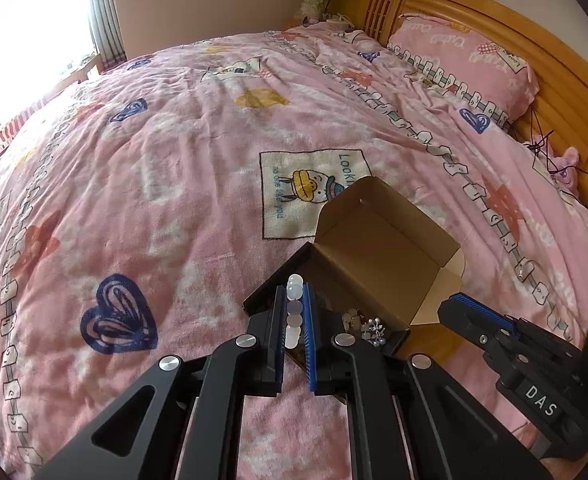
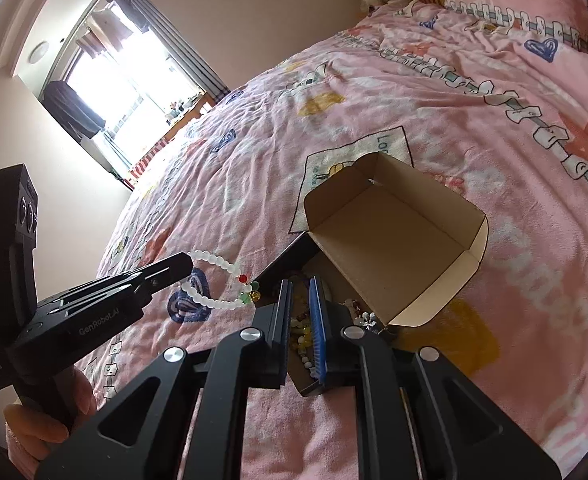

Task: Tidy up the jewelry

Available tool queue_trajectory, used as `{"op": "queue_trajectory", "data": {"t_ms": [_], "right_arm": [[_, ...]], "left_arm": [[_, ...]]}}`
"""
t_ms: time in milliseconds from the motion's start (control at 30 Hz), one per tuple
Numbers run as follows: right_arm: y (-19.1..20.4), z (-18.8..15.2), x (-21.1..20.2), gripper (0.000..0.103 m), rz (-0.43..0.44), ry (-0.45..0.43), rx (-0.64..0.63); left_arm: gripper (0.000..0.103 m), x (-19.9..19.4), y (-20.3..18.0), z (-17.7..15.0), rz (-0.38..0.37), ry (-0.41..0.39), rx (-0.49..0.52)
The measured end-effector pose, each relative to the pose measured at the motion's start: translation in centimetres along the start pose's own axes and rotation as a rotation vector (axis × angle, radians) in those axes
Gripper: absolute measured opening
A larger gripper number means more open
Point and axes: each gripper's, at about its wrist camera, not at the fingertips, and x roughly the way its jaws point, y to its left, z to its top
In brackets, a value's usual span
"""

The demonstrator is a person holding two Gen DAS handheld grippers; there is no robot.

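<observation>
Left fingers (image 1: 295, 316) pinch a frosted-white bead bracelet (image 2: 213, 280); right fingers (image 2: 301, 312) nearly closed, empty.

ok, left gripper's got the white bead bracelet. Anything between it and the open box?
Nothing visible blocks it. The white bead bracelet hangs from the left gripper right beside the open box, whose lid is flipped back. The right gripper hovers over the box's near end and could crowd the drop.

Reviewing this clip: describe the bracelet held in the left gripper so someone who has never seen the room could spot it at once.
On the pink quilt sits an open cardboard box holding jewelry. Just left of the box, the left gripper pinches a beaded bracelet. Unlike the yellowish pieces lying in the box, it is a loop of frosted white beads with a few red, green and amber beads at one end.
</observation>
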Motion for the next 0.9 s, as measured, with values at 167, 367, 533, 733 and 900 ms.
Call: {"op": "queue_trajectory", "data": {"t_ms": [167,367,533,733,900], "right_arm": [[0.2,-0.2,-0.2,0.012,0.004,-0.004,-0.006],[0.8,-0.7,-0.5,0.012,-0.044,-0.007,-0.041],[1.7,-1.5,-1.5,0.013,-0.095,-0.019,-0.095],[3.6,-2.7,-4.2,0.04,-0.191,-0.067,-0.212],[3.4,-4.7,-6.2,0.057,-0.219,-0.092,-0.249]], "left_arm": [[0.039,-0.7,0.5,-0.2,-0.006,-0.017,-0.013],[0.067,-2.4,1.2,-0.7,0.002,-0.073,-0.012],[0.079,-3.8,1.3,-1.8,-0.015,-0.106,0.017],[0.079,-5.1,1.4,-3.9,-0.038,-0.132,0.037],[0.09,-6.2,1.8,-5.1,-0.023,-0.187,0.05]]}}
